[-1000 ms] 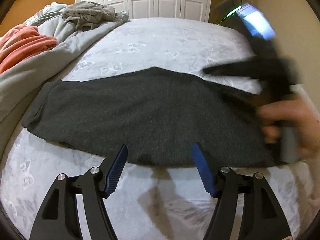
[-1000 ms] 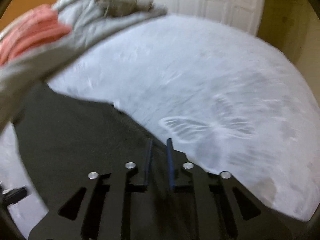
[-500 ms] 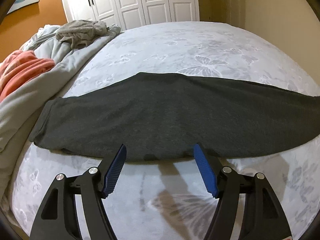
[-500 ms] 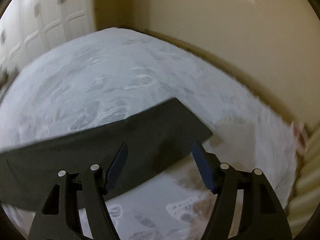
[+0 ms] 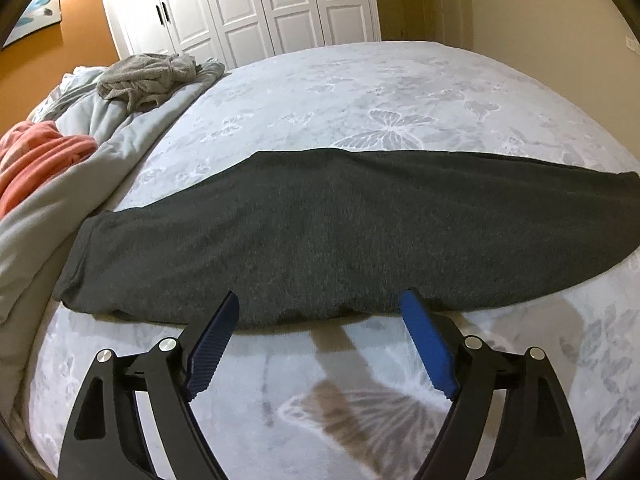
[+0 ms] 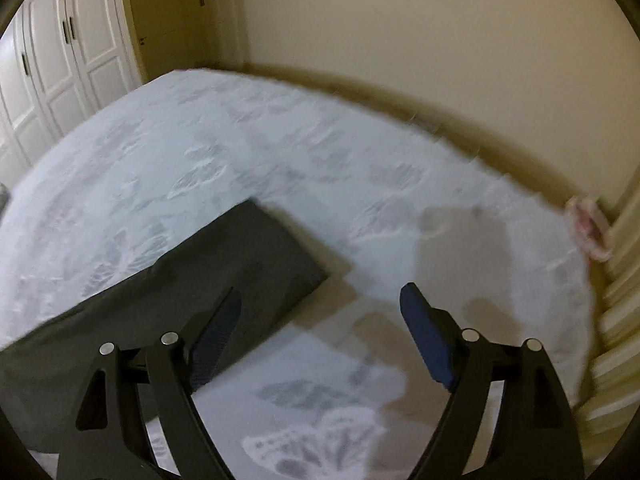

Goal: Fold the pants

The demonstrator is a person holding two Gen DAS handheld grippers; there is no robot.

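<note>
The left gripper (image 5: 320, 312) is hanging spread wide with nothing between its blue pads (image 5: 426, 344), hovering just over the near edge of the pants (image 5: 340, 232). Its tips are sitting above the hem line of the fabric, and whether they are touching the cloth cannot be told. Below the pads, the gripper's shadow is falling across a butterfly print on the bed (image 5: 360, 92).

The pants are lying flat as one long dark grey band across the bed, running from a cuffed end at the left to a broader end at the right, with the near edge slightly rippled.

In the right wrist view, the right gripper (image 6: 320, 308) is also gaping with nothing in it, hovering above the bed (image 6: 280, 136) at the squared-off end of the pants (image 6: 200, 276). Its left pad (image 6: 218, 336) is hanging over the dark fabric, while its right pad is hanging over bare bedding beside the corner. This view is somewhat blurred.

Further back on the left, a pale grey blanket (image 5: 80, 168) is bunching along the bed's edge just beside the cuffed end, with an orange cloth (image 5: 36, 156) on it and a crumpled grey garment (image 5: 148, 80) beyond. White wardrobe doors (image 5: 280, 4) are standing behind the bed
</note>
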